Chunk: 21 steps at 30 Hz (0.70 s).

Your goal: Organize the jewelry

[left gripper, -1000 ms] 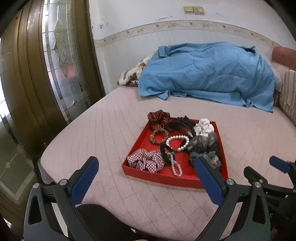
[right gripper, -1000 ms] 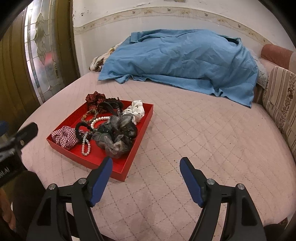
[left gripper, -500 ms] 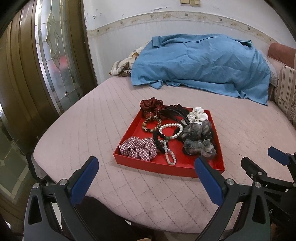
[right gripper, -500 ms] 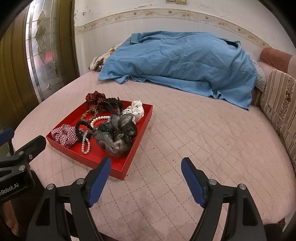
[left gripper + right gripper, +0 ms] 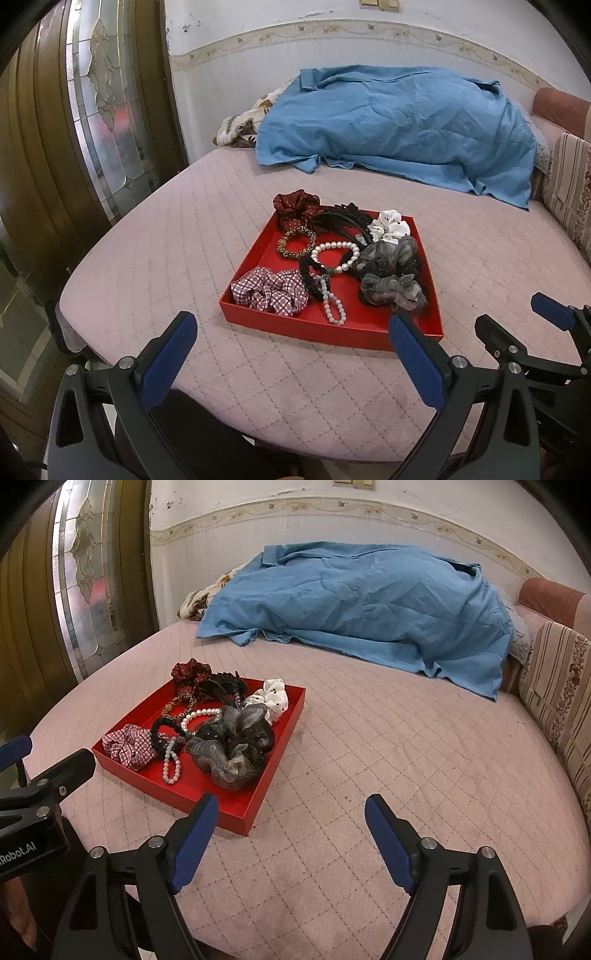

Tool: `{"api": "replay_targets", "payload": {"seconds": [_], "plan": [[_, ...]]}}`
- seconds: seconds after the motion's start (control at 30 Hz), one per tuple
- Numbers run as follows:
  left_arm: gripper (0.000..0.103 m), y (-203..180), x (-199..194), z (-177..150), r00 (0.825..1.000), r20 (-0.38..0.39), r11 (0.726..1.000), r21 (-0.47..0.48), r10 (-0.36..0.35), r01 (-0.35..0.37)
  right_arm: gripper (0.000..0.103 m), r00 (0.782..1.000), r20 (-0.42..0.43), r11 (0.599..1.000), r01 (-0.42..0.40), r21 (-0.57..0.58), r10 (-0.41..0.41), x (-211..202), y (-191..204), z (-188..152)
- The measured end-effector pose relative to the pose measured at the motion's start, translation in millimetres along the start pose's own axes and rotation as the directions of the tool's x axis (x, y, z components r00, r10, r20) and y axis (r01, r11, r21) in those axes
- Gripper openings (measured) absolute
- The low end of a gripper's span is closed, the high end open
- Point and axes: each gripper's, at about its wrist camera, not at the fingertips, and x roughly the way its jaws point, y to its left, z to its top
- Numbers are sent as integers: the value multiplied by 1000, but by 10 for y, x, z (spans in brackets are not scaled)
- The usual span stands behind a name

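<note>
Left gripper (image 5: pixel 291 339) observed nearest, at the near edge of the bed (image 5: pixel 155 258); jaws wide apart, nothing between them, blue pads (image 5: pixel 168 354) clear of the quilted pink cover. Right gripper (image 5: pixel 291 834) likewise noted over the near edge, jaws spread apart, gripping nothing; also seen from the left wrist view at lower right (image 5: pixel 517 332).

Red tray (image 5: pixel 332 328) found lying flat on the bed, just beyond the left gripper, toward the near left part of the cover; seen left of centre from the right wrist view (image 5: pixel 236 808). Contents recorded near to far:
- checked scrunchie (image 5: pixel 271 291) in near left corner;
- pale bead bracelet (image 5: pixel 332 306) beside it, at the near wall;
- grey sheer scrunchies (image 5: pixel 391 273) piled along the right side;
- black bead bracelet (image 5: pixel 310 273) overlapping the pearl bracelet (image 5: pixel 336 254) at centre;
- brown patterned band (image 5: pixel 295 243) toward the left wall;
- black feathered piece (image 5: pixel 340 221) and white dotted scrunchie (image 5: pixel 389 229) toward the far wall;
- dark red scrunchie (image 5: pixel 295 206) heaped over the far left corner.

Blue sheet (image 5: pixel 399 122) noted bunched along the far edge of the bed, against the wall; patterned blanket (image 5: pixel 243 125) showing at its left end. Striped cushion (image 5: pixel 569 177) at the right edge. Leaded glass door (image 5: pixel 107 110) standing off the left edge.
</note>
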Motion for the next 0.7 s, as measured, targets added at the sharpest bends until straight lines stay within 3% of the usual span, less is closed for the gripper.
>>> {"api": "replay_targets", "payload": {"seconds": [0.7], "plan": [[103, 32, 123, 37, 1000, -16, 1000, -12, 12, -12, 86, 999, -30, 1000, -21, -3, 21, 114, -18, -59]]}}
